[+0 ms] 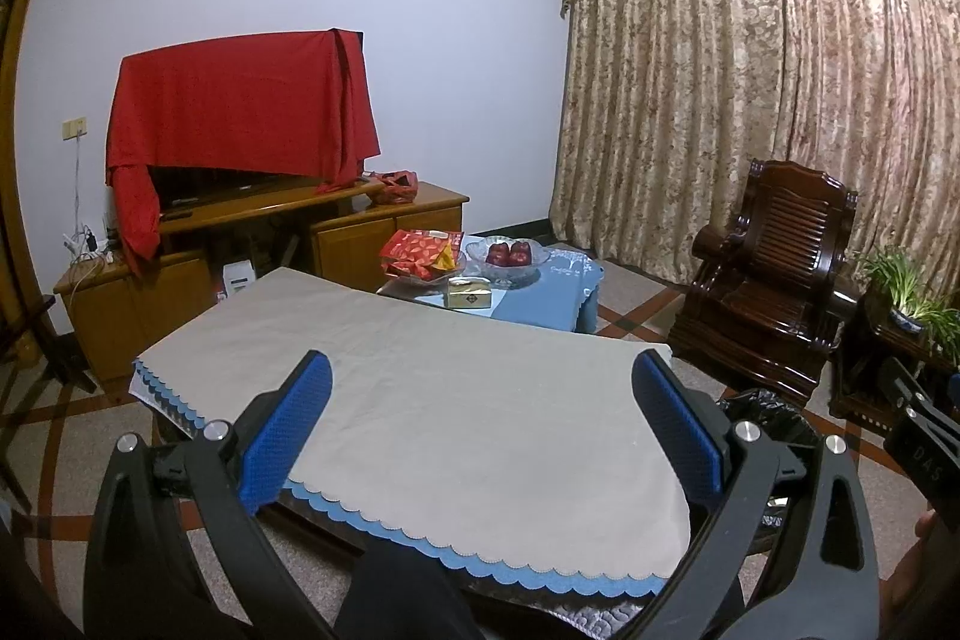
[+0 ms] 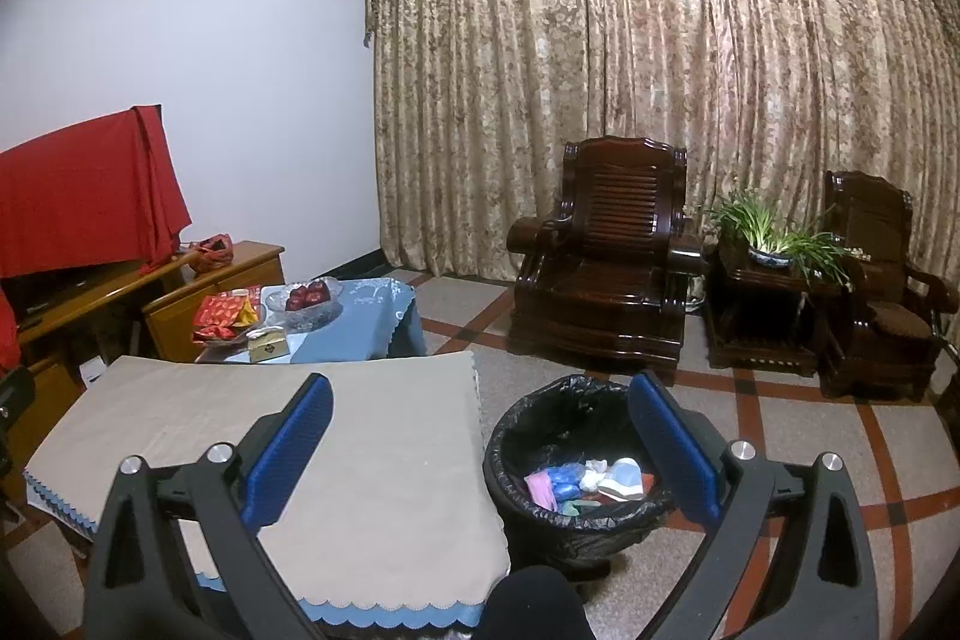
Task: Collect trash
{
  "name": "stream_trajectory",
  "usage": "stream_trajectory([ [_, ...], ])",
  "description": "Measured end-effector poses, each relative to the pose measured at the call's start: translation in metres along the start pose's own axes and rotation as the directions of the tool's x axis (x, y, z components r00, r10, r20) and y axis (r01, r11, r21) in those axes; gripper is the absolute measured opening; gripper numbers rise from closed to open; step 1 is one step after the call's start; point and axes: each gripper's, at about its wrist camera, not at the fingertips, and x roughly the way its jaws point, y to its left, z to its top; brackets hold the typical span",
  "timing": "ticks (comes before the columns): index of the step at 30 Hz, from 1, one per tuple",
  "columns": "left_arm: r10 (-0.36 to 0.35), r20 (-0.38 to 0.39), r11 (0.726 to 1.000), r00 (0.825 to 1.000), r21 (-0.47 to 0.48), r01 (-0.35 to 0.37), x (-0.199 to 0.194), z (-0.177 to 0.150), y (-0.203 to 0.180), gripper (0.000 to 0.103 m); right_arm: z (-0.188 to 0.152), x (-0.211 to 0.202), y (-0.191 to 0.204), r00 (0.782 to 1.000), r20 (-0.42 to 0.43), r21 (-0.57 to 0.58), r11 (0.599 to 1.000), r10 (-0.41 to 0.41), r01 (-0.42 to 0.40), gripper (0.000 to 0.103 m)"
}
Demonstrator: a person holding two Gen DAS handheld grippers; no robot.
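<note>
A round bin [image 2: 576,520] lined with a black bag stands on the floor right of the cloth-covered table [image 2: 336,436]. Several pieces of trash [image 2: 585,481], pink, blue and white, lie inside it. My right gripper [image 2: 480,454] is open and empty, held above the table's right edge and the bin. My left gripper [image 1: 480,430] is open and empty above the beige tablecloth [image 1: 456,400]. In the left wrist view only the bin's black bag [image 1: 762,415] shows past the right finger, and the right gripper's body [image 1: 924,436] is at the right edge.
A low blue-clothed table [image 1: 540,292] behind holds red snack packets [image 1: 420,253], a glass bowl of apples [image 1: 509,256] and a tissue box [image 1: 468,293]. A wooden TV cabinet [image 1: 180,274] stands left. Dark wooden armchairs [image 2: 606,268] and a potted plant [image 2: 771,238] stand before the curtain.
</note>
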Motion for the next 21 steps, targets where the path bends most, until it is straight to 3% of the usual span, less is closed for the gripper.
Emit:
stream_trajectory([
  [21,0.0,-0.004,1.0,1.0,0.0,0.0,0.0007,-0.0016,0.0005,0.097,-0.0022,0.0008,-0.0033,1.0,-0.003,0.002,1.0,-0.001,0.001,0.097],
])
